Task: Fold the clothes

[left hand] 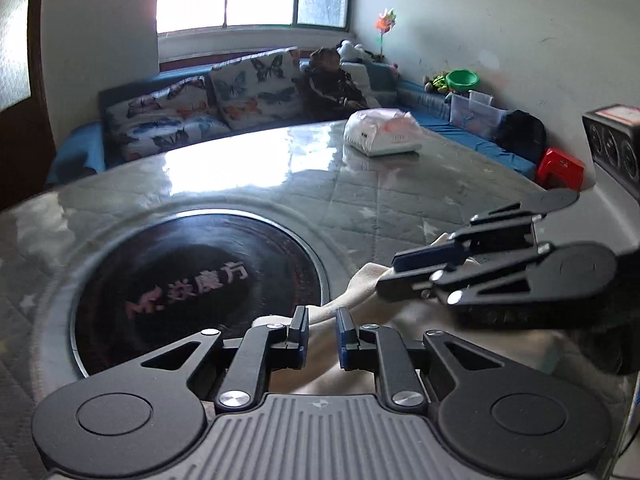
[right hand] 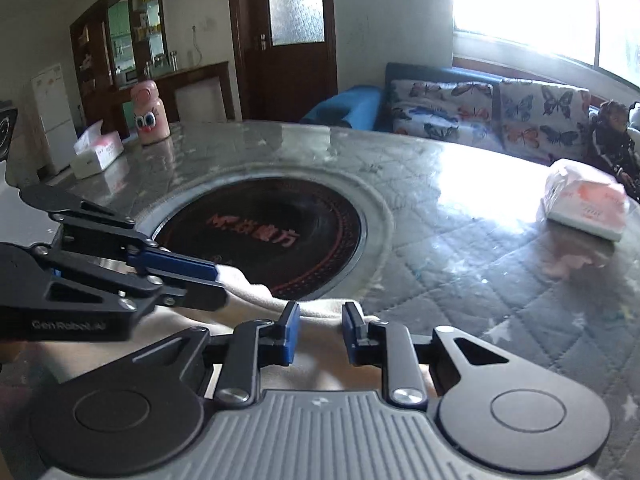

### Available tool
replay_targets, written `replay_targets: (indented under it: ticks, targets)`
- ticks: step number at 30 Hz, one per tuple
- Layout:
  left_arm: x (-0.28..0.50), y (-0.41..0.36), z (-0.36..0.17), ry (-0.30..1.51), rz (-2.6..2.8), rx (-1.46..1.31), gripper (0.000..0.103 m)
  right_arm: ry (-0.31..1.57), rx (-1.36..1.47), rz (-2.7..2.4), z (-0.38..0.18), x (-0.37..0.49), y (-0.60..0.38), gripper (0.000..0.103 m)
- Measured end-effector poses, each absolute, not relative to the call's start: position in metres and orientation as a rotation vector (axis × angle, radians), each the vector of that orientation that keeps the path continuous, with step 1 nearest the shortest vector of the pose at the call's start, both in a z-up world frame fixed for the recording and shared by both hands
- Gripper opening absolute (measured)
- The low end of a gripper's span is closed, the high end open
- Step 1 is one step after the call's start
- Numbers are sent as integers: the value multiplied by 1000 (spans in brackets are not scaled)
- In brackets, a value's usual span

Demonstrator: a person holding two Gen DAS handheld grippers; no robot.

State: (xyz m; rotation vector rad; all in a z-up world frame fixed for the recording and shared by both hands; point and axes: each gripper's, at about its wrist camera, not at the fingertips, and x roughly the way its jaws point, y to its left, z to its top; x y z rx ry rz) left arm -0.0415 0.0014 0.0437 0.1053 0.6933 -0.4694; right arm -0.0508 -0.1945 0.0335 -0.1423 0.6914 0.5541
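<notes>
Near the front edge of the glass-topped table point(left hand: 360, 184), just short of the round black hotplate point(left hand: 192, 280) sunk into its middle, lies the one cream garment point(left hand: 352, 280), bunched into a soft ridge between the two tools. Seen from the right wrist, the left gripper point(right hand: 218, 274) has its jaws drawn narrow on the ridge's end, and the cloth comes straight out from between its blue pads point(right hand: 176, 260), so it looks pinched. The right gripper point(left hand: 394, 266) shows the same from the left wrist, jaws narrow with a fold of fabric running out of them. Each tool's own camera, though, shows a small gap between its pads with cloth lying across it, so I judge both grips to be shallow, taken on a thin bit of hem. That is the main risk: if either hand pulls away quickly, the hem could slip free and the fold collapse. A second risk is the slack middle sagging and dragging on the glossy glass or across the hotplate, skewing the fold line. Counted: one garment, two grippers, one hotplate, two tissue packs point(right hand: 98, 152) point(right hand: 584, 204), one pink cartoon bottle point(right hand: 151, 114), and one person seated on the butterfly-print sofa point(left hand: 208, 96) behind.
</notes>
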Motion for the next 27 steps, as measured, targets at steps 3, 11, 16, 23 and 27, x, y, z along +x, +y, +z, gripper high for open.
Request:
replay_targets:
  ticks: [3, 11, 16, 23, 27]
  targets:
    - [-31, 4, 34, 719, -424, 101, 16, 687, -173, 544, 27, -53, -193, 21]
    - [-28, 7, 29, 722, -399, 89, 17, 660, -147, 581, 36, -54, -187, 21]
    - [-32, 15, 38, 691, -362, 63, 28, 723, -86, 543, 36, -32, -196, 22]
    - [-26, 23, 32, 744, -346, 30, 43, 836, -83, 574, 30, -6, -197, 23]
    - [-24, 21, 28, 753, -373, 33, 20, 797, -117, 564, 31, -9, -191, 10]
